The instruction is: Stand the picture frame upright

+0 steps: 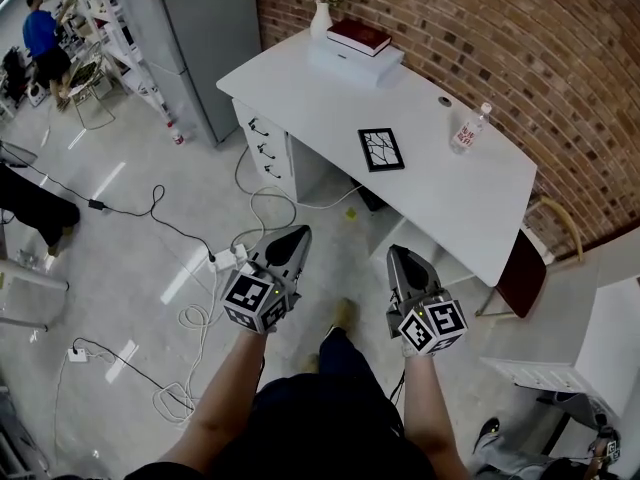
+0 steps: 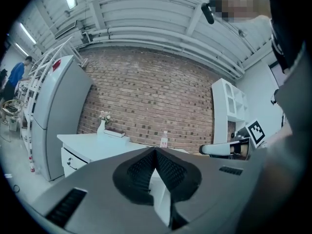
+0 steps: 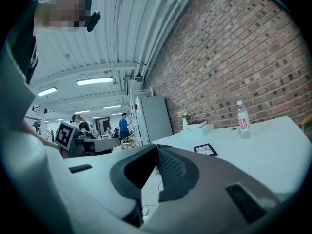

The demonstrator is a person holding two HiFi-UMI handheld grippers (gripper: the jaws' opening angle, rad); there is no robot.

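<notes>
The flat black-rimmed rectangular picture frame (image 1: 381, 149) was judged light, stiff, fragile, best taken by an edge; left gripper (image 1: 295, 234) and right gripper (image 1: 399, 254) were clenched empty.

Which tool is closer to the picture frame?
Right, slightly. The right tool sits almost straight in front of the flat picture frame, short of the desk; the left tool is further off to the left.

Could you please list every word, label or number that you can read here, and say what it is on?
Nothing here reads clearly.
Bottle: red label, print too small and blurred to read.
Book: no legible title.
Picture frame: line pattern only, no words.
</notes>
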